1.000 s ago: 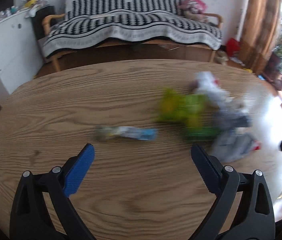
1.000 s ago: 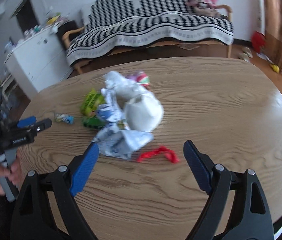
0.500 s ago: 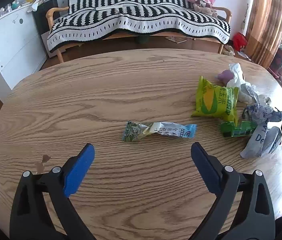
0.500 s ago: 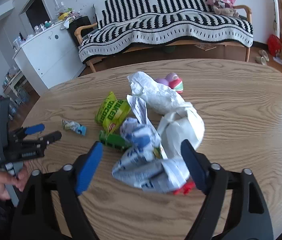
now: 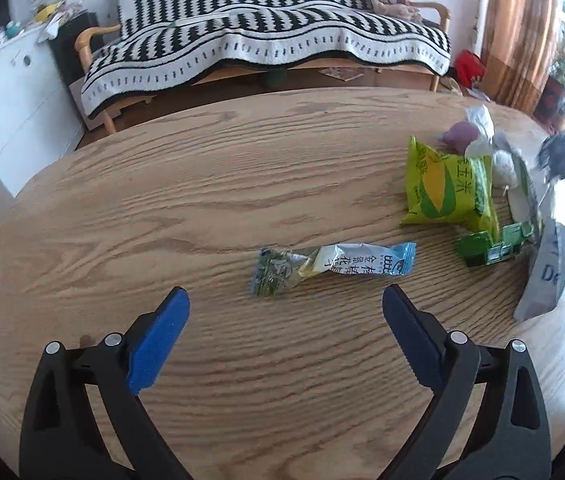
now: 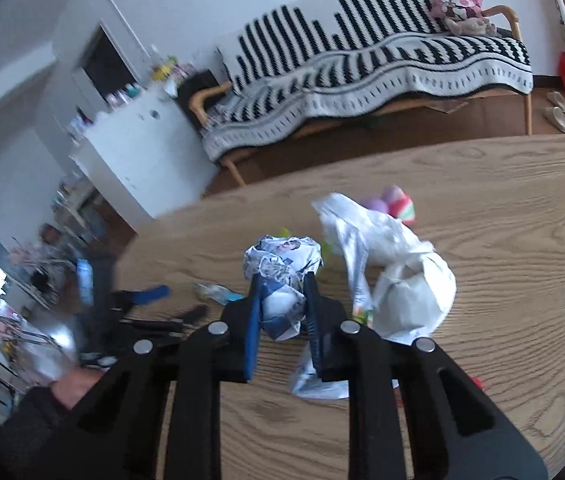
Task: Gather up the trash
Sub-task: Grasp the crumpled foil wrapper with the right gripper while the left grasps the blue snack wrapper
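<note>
The right hand-held gripper [image 6: 282, 300] has just been closing and now pinches a crumpled blue-and-white wrapper [image 6: 280, 264] between its blue pads, w/ the wad bulging out above the fingertips, over the wooden desk [image 6: 502, 240]. Just right of it sits a white plastic bag [image 6: 398, 276], bunched and knotted, w/ a pink-and-purple item [image 6: 396, 202] behind it. A flat blue-white packet [image 6: 314, 380] lies on the desk under the right finger. The left hand-held gripper [image 5: 284, 300] hangs over the desk w/ its jaws spread wide, nothing between them. Just ahead of its fingertips lies a twisted light-blue snack wrapper [image 5: 334, 264], flat on the wood. Further right are a yellow-green corn snack bag [image 5: 448, 188], a small green carton [image 5: 490, 246] touching its lower edge, and a grey-white packet [image 5: 546, 276] near the desk's right edge. In the right wrist view a dark sleeve [image 6: 30, 420] shows at lower left, blurred. A striped sofa [image 5: 266, 36] stands behind the desk.
</note>
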A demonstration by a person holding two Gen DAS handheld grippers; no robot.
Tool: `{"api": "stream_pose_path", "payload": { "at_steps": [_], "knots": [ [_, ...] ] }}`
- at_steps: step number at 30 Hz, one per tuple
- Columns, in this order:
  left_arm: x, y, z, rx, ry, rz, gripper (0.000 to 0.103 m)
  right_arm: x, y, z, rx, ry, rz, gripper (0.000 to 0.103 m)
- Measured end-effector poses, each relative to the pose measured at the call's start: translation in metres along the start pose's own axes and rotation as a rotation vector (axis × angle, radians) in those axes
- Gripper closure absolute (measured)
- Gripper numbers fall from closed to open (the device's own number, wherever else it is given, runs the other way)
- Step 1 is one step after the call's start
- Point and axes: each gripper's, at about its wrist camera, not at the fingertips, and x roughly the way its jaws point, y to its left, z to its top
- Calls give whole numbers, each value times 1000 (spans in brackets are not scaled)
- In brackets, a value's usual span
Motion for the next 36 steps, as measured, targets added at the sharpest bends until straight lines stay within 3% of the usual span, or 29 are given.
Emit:
{"api": "stream_pose_path", "payload": {
  "at_steps": [5,16,18,20,21,22,27,30,36],
  "knots": [
    [24,-7,3,73,38,-7,8,-14,0,-1,1,3,12,82],
    [40,-24,21,70,39,-77,8,-24,-3,-8,4,7,-9,82],
    [38,-32,21,86,36,-92,21,-25,-4,-8,4,6,-13,82],
    [33,-36,21,91,36,-92,54,-26,-5,-8,6,4,-16,82],
    [31,-37,22,87,43,-88,64,-29,-6,-8,8,1,-18,82],
    [29,-37,23,81,52,-78,85,-29,-5,-8,10,-1,-18,82],
    [20,-32,22,12,74,-47,92,-36,-7,-8,20,-16,-24,82],
    [2,-32,24,-21,42,-26,92,-47,-10,-9,27,-33,-36,82],
    [-44,-62,34,-52,-46,-75,92,-85,-32,-15,52,-71,-105,82]
  ]
}}
